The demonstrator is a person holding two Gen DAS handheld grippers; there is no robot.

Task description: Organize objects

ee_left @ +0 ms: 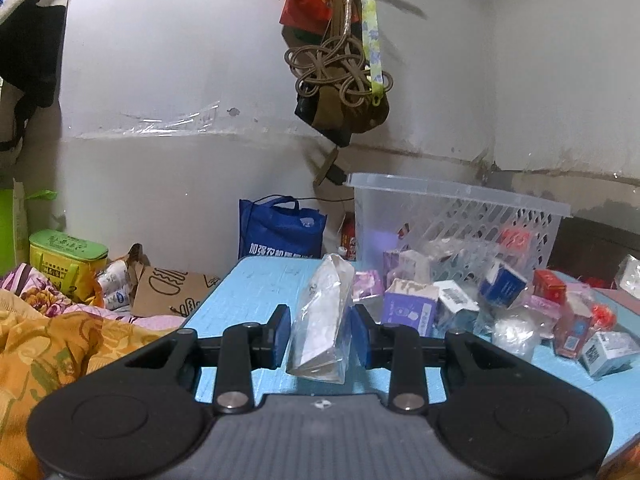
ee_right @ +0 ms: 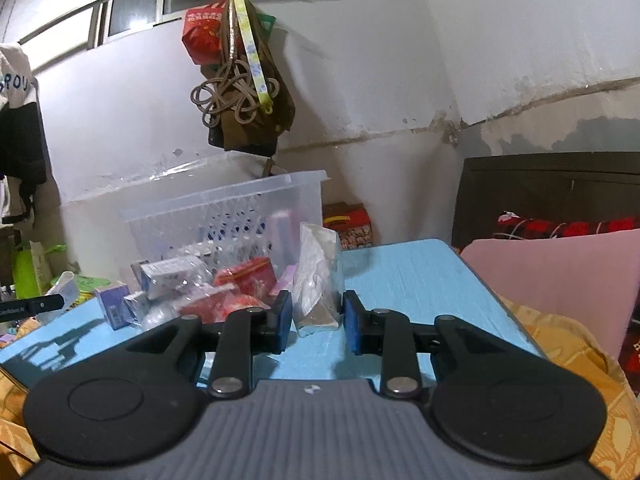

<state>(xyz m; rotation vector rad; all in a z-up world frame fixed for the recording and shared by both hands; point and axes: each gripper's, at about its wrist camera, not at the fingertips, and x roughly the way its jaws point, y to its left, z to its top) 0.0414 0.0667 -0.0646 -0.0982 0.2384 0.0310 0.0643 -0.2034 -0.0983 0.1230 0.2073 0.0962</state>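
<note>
In the left wrist view my left gripper [ee_left: 320,330] is shut on a clear plastic packet [ee_left: 322,316], held upright above the blue table [ee_left: 248,292]. In the right wrist view my right gripper [ee_right: 316,320] is shut on another clear packet with a brown base [ee_right: 318,276], its bottom near the blue table [ee_right: 400,276]. A clear plastic basket [ee_left: 460,220] stands at the back of the table; it also shows in the right wrist view [ee_right: 224,208]. Several small boxes and packets [ee_left: 500,300] lie piled in front of it, also seen in the right wrist view [ee_right: 192,288].
A blue tote bag [ee_left: 280,232] stands behind the table. Cardboard [ee_left: 172,288], a green tin [ee_left: 66,260] and orange bedding [ee_left: 60,344] lie to the left. A bundle of bags [ee_left: 340,80] hangs on the wall. A pink board [ee_right: 560,276] leans on the right.
</note>
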